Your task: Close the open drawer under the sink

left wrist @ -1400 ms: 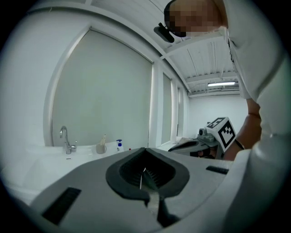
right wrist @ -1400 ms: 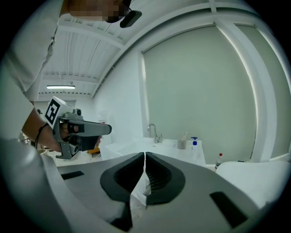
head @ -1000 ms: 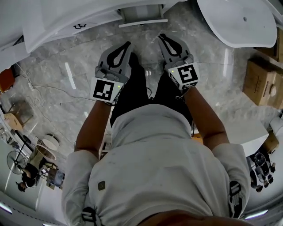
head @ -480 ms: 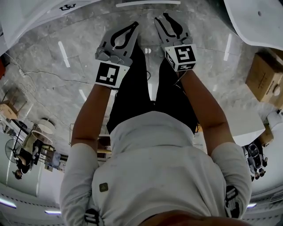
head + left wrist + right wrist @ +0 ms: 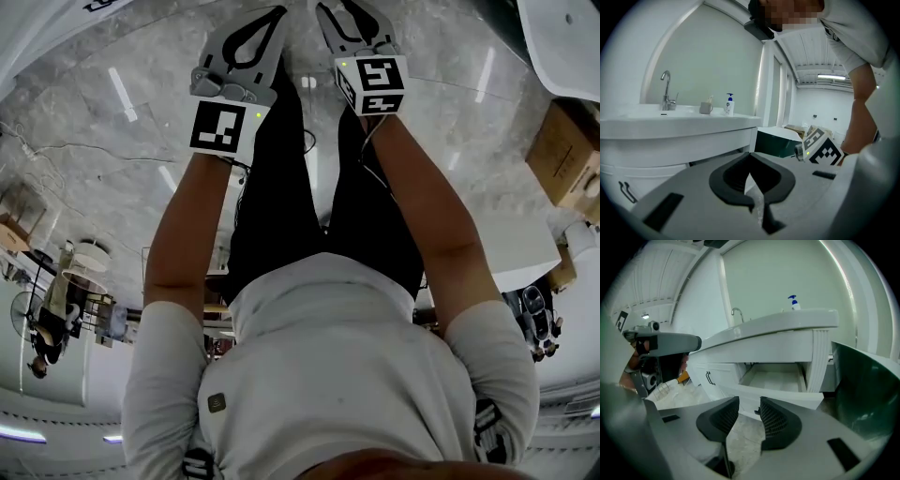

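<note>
The grey two-jaw left gripper (image 5: 749, 159) is held with its jaws closed together, empty; the grey two-jaw right gripper (image 5: 750, 404) has just been opening, nothing between its jaws. The bare left forearm (image 5: 192, 225) and right forearm (image 5: 422, 216) are stretched forward, side by side.

Counting now: two claws, my left claw (image 5: 750, 157) and right claw (image 5: 749, 402); one open drawer (image 5: 795, 397), one faucet (image 5: 666, 91), one pump bottle (image 5: 729, 104), one cup (image 5: 706, 108).
</note>
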`<state>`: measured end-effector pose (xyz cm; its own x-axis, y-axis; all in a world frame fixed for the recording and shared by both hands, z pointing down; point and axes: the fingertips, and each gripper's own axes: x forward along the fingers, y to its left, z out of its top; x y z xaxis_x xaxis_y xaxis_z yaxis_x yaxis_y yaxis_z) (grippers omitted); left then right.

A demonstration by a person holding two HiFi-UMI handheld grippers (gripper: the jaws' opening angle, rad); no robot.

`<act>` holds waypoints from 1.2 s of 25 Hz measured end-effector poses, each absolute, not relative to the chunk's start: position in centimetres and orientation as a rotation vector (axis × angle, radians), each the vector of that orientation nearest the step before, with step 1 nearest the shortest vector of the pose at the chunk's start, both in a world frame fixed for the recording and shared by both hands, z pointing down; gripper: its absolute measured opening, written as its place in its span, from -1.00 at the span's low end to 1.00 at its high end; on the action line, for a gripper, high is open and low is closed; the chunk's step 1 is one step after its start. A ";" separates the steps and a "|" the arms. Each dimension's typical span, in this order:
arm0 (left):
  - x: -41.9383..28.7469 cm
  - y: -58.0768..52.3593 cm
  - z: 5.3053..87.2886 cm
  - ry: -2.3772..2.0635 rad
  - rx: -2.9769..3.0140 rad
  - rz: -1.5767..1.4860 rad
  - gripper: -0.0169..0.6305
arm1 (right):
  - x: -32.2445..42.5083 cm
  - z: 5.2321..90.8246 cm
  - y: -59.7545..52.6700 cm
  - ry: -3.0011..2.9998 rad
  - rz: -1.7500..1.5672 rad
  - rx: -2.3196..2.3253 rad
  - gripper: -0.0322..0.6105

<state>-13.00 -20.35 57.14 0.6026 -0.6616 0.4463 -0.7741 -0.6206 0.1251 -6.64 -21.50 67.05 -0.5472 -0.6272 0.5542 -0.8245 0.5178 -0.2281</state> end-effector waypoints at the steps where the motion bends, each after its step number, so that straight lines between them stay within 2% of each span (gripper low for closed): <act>1: -13.1 -20.5 58.0 -1.169 2.526 0.522 -0.92 | -6.9 68.2 -21.6 -2.345 0.676 1.198 -0.40; 12: -13.4 -21.3 65.6 -1.213 2.499 0.499 -0.92 | -8.1 76.5 -23.8 -2.257 0.719 1.275 -0.36; 25: -13.9 -23.0 68.8 -1.233 2.486 0.462 -0.92 | -9.7 81.2 -26.6 -2.200 0.777 1.333 -0.31; 30: -14.4 -22.9 69.1 -1.222 2.484 0.466 -0.92 | -10.1 81.3 -26.8 -2.189 0.759 1.349 -0.43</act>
